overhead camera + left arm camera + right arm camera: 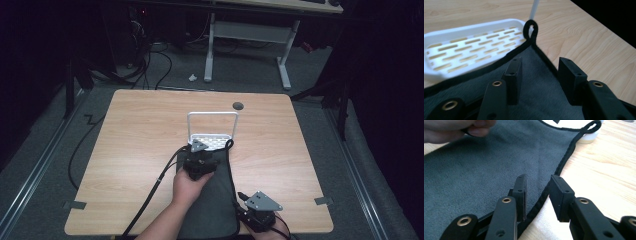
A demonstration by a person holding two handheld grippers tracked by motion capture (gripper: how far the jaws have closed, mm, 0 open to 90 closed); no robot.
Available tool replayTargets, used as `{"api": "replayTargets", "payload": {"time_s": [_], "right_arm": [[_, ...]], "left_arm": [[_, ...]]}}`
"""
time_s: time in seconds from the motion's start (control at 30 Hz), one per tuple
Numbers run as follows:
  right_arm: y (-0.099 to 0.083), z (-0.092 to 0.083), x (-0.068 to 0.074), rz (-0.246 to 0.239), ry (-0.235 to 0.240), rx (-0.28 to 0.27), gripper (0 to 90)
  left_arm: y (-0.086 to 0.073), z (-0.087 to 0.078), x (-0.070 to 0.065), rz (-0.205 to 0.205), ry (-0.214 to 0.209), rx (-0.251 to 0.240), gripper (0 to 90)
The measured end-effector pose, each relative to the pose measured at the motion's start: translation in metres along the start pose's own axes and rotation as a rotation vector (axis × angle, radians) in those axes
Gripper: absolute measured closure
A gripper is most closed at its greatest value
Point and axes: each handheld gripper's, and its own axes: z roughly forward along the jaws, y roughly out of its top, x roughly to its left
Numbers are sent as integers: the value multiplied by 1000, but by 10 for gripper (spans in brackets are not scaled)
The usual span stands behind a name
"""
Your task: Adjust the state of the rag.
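Note:
A dark grey cloth [212, 197] with black edging lies flat on the wooden table [135, 135], running from the front edge up to a white slotted tray [214, 138]. The cloth's corner loop [530, 26] rests on the tray's rim [474, 27]. My left gripper [540, 68] is open, its jaws hovering just above that cloth corner [534, 82]; in the high view this left gripper [200, 157] sits right before the tray. My right gripper [537, 188] is open, and its jaws straddle the cloth's right edge [564, 160] near the table's front; in the high view the right gripper [254, 209] is at the cloth's near right side.
A white wire frame [212, 114] rises from the tray's back. A grey round cap [238, 105] sits in the table's far side. Tape tabs [75, 204] mark the front corners. Black cables [150, 195] trail off the front edge. A white desk frame [245, 35] stands beyond.

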Motion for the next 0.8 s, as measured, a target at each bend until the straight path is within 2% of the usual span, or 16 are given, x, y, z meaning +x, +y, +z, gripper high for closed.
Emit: {"api": "replayTargets", "payload": {"time_s": [0.1,0.27,0.43,0.57,0.63,0.7,0.8], "right_arm": [[-1,4,0,-4,-3,9,680],[-3,8,0,-3,-1,22,671],[-5,10,-1,-1,7,27,670],[-3,13,-3,5,13,19,693],[1,18,-4,8,7,14,692],[7,26,-7,15,4,14,701],[17,44,-11,19,-9,26,721]], "left_arm": [[-7,-9,5,1,6,0,554],[-20,-34,17,37,29,-2,550],[-45,-66,30,65,73,27,551],[-62,-81,35,47,70,37,563],[-69,-85,34,52,56,44,571],[-74,-84,31,93,71,60,571],[-77,-78,29,122,83,92,569]]}}
